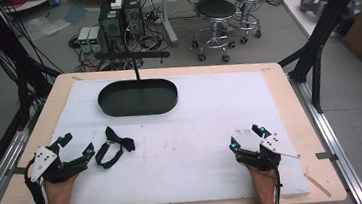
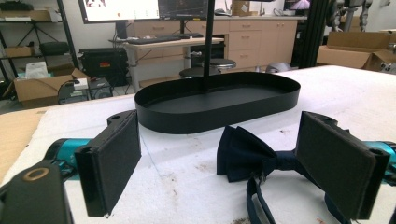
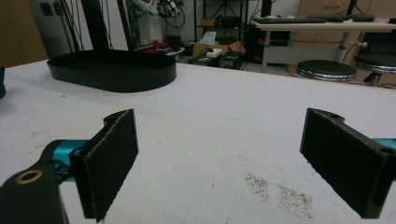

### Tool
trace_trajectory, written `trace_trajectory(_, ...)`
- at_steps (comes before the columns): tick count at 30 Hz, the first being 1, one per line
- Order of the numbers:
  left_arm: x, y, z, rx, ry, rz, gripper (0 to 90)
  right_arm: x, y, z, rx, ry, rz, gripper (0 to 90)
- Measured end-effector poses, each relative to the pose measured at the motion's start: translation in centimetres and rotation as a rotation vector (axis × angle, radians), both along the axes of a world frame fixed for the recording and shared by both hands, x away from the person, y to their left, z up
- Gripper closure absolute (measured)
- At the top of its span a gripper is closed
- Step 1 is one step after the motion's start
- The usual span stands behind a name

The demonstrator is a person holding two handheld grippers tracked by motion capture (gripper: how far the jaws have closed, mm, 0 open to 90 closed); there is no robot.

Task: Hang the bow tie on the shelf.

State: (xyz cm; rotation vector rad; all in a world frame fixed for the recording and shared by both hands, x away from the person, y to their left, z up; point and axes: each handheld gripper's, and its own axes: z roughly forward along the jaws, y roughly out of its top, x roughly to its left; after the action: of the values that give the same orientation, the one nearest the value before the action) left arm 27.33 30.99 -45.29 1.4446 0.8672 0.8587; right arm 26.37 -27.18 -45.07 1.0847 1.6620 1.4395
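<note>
Tongs [image 1: 77, 146] wide beside bow tie [image 1: 114, 145]

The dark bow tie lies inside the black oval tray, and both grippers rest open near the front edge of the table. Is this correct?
Not quite. The bow tie lies outside the oval tray, on the white mat nearer the person, just beside the left gripper; the high view shows this. The tray holds nothing but its upright post. The rest stands: the left gripper and the right gripper both rest open near the front edge.
</note>
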Motion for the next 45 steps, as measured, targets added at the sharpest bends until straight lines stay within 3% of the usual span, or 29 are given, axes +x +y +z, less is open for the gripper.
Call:
trace_trajectory(14,0.0,-0.3,0.0,0.026,-0.002,0.017,14.6,-0.1,0.1,0.0,0.001,0.002,-0.001,10.4)
trace_trajectory(26,0.2,-0.3,0.1,0.018,0.019,0.007,14.6,0.0,0.0,0.0,-0.001,0.005,-0.001,10.4)
trace_trajectory(33,0.7,-0.2,0.3,0.034,0.071,-0.01,14.5,0.0,0.1,0.0,-0.008,0.005,0.0,10.4)
trace_trajectory(36,1.0,-0.4,0.6,0.045,0.178,-0.019,14.5,0.0,0.2,0.0,-0.01,0.006,0.002,10.4)
trace_trajectory(41,1.2,-0.5,1.4,0.058,0.164,-0.029,14.4,0.0,0.2,0.0,-0.019,0.003,0.005,10.4)
trace_trajectory(45,1.6,-0.4,2.5,0.068,0.191,-0.04,14.5,0.0,0.2,0.0,-0.012,0.006,0.007,10.4)
